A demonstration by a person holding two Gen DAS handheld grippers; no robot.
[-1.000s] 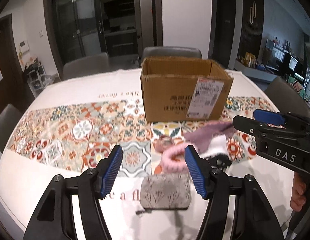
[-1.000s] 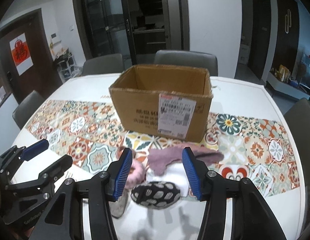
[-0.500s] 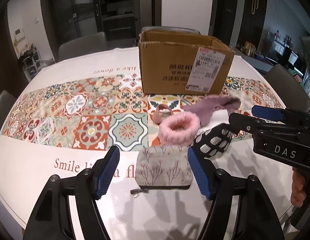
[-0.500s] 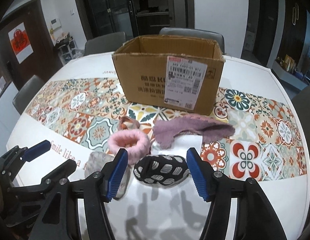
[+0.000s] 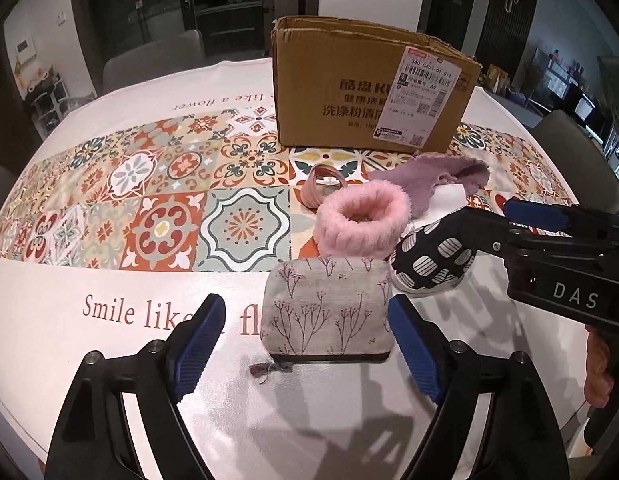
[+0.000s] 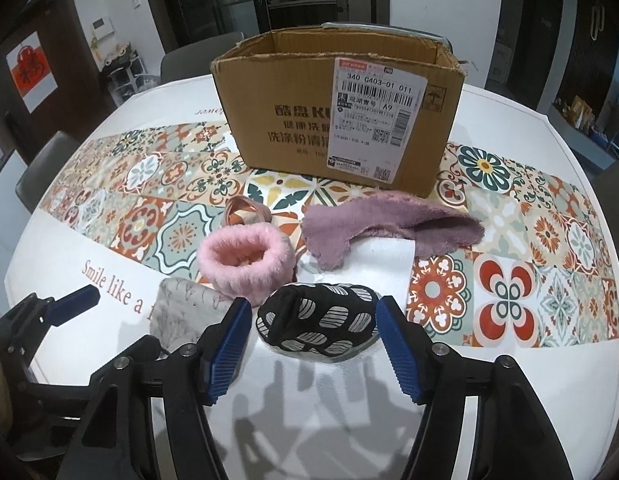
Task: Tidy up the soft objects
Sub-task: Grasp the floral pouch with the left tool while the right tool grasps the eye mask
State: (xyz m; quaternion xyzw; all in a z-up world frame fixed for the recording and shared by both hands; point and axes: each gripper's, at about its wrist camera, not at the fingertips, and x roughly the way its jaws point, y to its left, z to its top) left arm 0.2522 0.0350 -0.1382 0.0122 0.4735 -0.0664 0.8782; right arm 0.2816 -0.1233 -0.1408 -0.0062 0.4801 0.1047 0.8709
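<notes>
Soft objects lie in front of an open cardboard box. A grey branch-print pouch lies nearest me, just ahead of my open left gripper. A black-and-white patterned slipper lies between the open fingers of my right gripper. A fluffy pink ring, a purple fleece piece, a white cloth and a small pink band lie behind them.
The round table has a white cloth with a tiled pattern runner. Grey chairs stand around it. The right gripper crosses the right side of the left wrist view.
Both grippers have lowered and moved forward toward the table. The pouch and the slipper now sit close in front of the open fingers. No object has moved.
</notes>
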